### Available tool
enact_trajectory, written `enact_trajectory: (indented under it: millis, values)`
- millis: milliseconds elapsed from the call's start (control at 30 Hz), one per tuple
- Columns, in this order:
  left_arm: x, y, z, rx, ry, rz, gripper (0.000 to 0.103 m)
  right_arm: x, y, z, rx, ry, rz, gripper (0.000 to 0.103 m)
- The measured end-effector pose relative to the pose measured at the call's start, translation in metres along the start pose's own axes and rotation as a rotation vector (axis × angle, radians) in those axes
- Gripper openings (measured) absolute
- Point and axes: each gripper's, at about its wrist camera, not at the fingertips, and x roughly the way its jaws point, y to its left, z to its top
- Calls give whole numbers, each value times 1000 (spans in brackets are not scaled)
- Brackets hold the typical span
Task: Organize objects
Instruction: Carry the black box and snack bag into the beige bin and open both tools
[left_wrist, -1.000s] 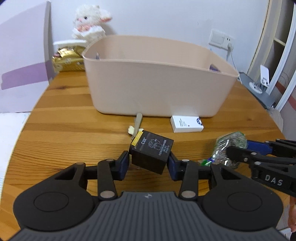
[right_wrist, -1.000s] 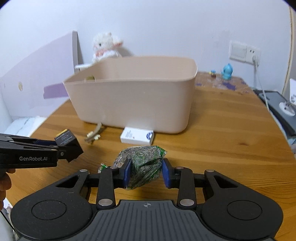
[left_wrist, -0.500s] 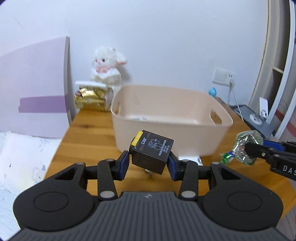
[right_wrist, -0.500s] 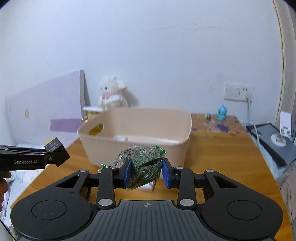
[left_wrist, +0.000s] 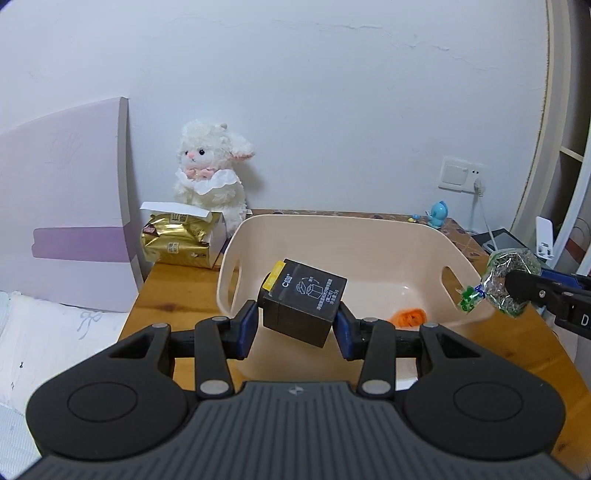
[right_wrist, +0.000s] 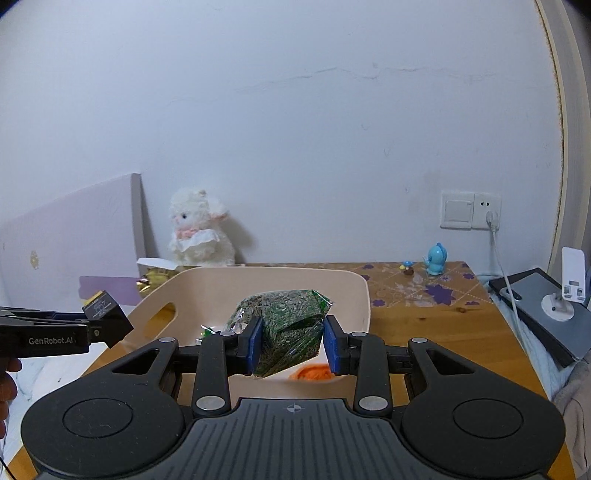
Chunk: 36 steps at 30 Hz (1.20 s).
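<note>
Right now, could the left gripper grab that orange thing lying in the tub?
Probably not yet: the left gripper is shut on the black box. The tub is open-topped, leaving the orange thing otherwise uncovered.

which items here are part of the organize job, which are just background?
In the job:
- small black cube box with a yellow tab, held in the left gripper
- crinkly green foil snack packet, held in the right gripper
- beige plastic bin
- orange item already inside the bin

Lying about:
- white plush lamb
- gold foil pack
- blue figurine
</note>
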Motion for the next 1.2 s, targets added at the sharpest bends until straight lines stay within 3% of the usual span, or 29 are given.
enact_trajectory:
  millis: [333,567,733,833,1033,1100,1200]
  values:
    - [86,-4,12,3,99,23,46,72,-14,-1,29,111,-30,32]
    - [120,-10,4,49,171,77,46,95,-11,-11,20,169,-30,33]
    - [114,-8,4,38,170,58,49,91,-13,-16,38,176,-26,56]
    - [102,-8,6,30,155,59,78,81,-14,-15,52,145,-25,63]
    - [70,-9,5,51,123,61,83,56,-10,-13,66,101,-31,80]
    - [59,-10,2,67,109,76,88,48,-10,-13,79,91,-26,92]
    - [45,-8,-3,66,101,93,90,36,-7,-16,87,85,-19,97]
